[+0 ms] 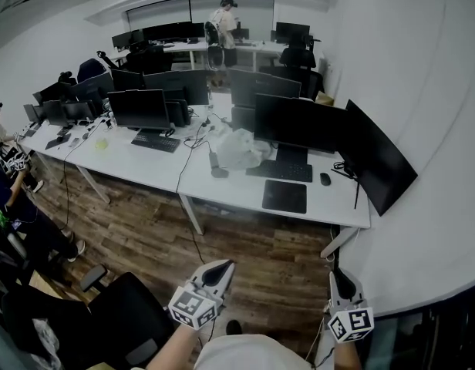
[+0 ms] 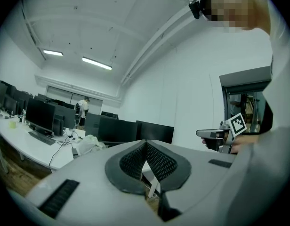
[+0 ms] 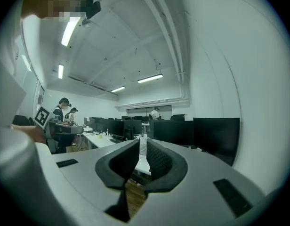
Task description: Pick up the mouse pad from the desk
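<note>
A person stands back from a row of white office desks, holding a gripper level in each hand above a wooden floor [image 1: 253, 253]. The left gripper [image 1: 222, 267] has its jaws pressed together at the tips with nothing between them. The right gripper [image 1: 339, 277] has its jaws parted by a narrow slit, also with nothing between them. Neither is near the work.

The black mouse pad [image 1: 284, 196] lies flat near the front edge of the nearest desk [image 1: 222, 195], well apart from both grippers. A black keyboard [image 1: 280, 170] sits just behind it, and a dark mouse [image 1: 325, 179] rests to its right on the bare desktop. A curved monitor [image 1: 376, 156] stands at the desk's right end, and a crumpled white plastic bag [image 1: 239, 149] lies left of the keyboard. A black office chair [image 1: 122, 314] stands at the person's left. At the far end of the room, another person [image 1: 224, 21] stands by more monitors.
</note>
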Demonstrator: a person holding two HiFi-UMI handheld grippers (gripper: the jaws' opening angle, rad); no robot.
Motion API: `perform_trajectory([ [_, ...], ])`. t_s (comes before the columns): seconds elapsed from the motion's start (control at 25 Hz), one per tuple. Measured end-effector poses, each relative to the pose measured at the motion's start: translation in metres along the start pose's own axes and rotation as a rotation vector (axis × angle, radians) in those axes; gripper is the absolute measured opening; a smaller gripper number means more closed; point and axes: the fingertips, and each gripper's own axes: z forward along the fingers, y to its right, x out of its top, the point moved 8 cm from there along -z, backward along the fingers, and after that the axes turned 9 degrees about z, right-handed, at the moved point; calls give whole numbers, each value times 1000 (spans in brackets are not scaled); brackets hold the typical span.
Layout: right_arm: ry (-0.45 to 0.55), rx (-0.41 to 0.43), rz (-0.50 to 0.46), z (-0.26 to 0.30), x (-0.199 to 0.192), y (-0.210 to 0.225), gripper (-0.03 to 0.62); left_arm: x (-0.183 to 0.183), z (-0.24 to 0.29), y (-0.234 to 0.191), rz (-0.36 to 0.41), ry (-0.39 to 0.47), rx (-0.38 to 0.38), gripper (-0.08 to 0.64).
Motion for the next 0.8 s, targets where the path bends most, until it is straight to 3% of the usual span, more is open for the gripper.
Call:
perform_trajectory([
  [0.52,-1,-34,7,15,-2,-32,206,-9,-9,-34,-3,8,-49,17],
  [0.8,0,-57,18,19,-8,-47,245,-14,-20,-56,-7,17,-55,17],
])
